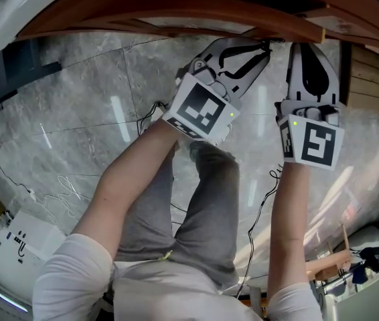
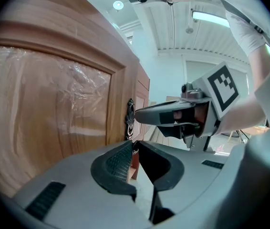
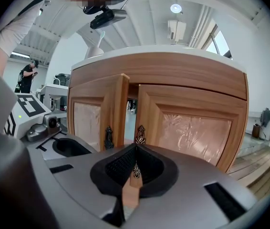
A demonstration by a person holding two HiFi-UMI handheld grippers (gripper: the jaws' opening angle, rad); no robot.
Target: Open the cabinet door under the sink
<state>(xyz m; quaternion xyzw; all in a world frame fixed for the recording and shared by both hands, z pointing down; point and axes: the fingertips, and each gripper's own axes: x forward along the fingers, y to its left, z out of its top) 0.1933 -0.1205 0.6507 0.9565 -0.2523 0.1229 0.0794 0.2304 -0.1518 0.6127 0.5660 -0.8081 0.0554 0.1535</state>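
The wooden cabinet under the sink has two doors. The left door (image 3: 97,116) stands slightly ajar, and the right door (image 3: 192,128) is flush, with a dark gap between them. Each door carries a dark ornate handle: the left handle (image 2: 130,119) and the right handle (image 3: 140,133). My left gripper (image 2: 135,146) is shut on the drop pull of the left door's handle. My right gripper (image 3: 135,151) is shut on the drop pull of the right door's handle. In the head view, the left gripper (image 1: 264,47) and right gripper (image 1: 305,45) both reach the cabinet front (image 1: 196,9).
The white sink top (image 3: 140,51) overhangs the doors. The grey marble floor (image 1: 89,85) has cables (image 1: 62,186) lying on it. My legs (image 1: 196,199) are below the grippers. A person (image 3: 28,75) stands far off at the left, beside benches.
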